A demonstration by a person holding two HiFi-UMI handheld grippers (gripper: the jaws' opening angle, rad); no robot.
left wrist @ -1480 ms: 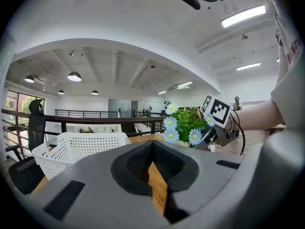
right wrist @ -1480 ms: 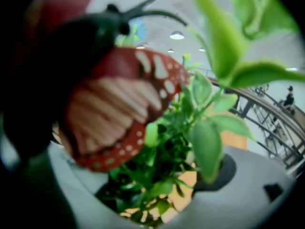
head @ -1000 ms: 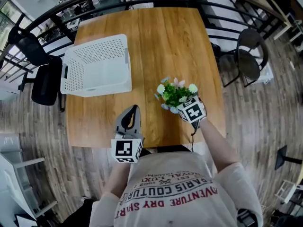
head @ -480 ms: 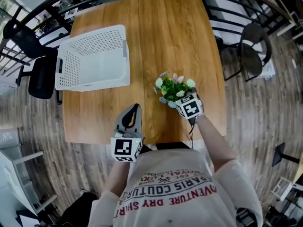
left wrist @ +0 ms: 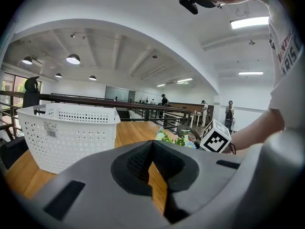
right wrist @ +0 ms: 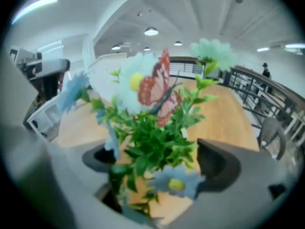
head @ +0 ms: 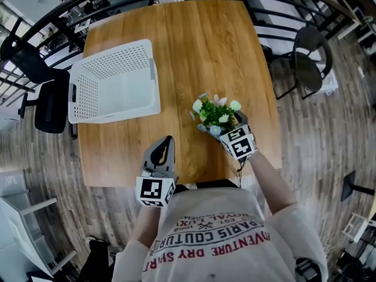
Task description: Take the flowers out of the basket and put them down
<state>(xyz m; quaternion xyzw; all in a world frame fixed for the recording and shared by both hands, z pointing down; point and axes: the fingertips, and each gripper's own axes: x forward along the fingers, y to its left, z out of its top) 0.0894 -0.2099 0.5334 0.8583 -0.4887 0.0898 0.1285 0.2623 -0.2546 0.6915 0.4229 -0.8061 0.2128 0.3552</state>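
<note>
A small bunch of artificial flowers [head: 216, 114] with green leaves, white and blue blooms and a red butterfly sits at the table's front right. My right gripper [head: 223, 128] is shut on its stems. In the right gripper view the flowers [right wrist: 155, 113] fill the space between the jaws of the right gripper [right wrist: 155, 168]. Whether the bunch touches the tabletop I cannot tell. The white perforated basket [head: 111, 81] stands at the table's left, apart from both grippers, and looks empty. My left gripper [head: 166, 144] hovers shut over the front edge, holding nothing. From the left gripper [left wrist: 151, 147] I see the basket [left wrist: 71, 132] and the flowers [left wrist: 174, 138].
The wooden table [head: 200, 51] runs away from me, with bare wood between basket and flowers. A black railing [head: 117, 2] crosses behind its far end. A round black chair [head: 308, 69] stands to the right and another chair [head: 50, 101] to the left.
The flowers stay in my right gripper at about the same spot; that gripper's marker cube has drawn slightly toward me. The head view shifted a little. The left gripper has hardly moved.
</note>
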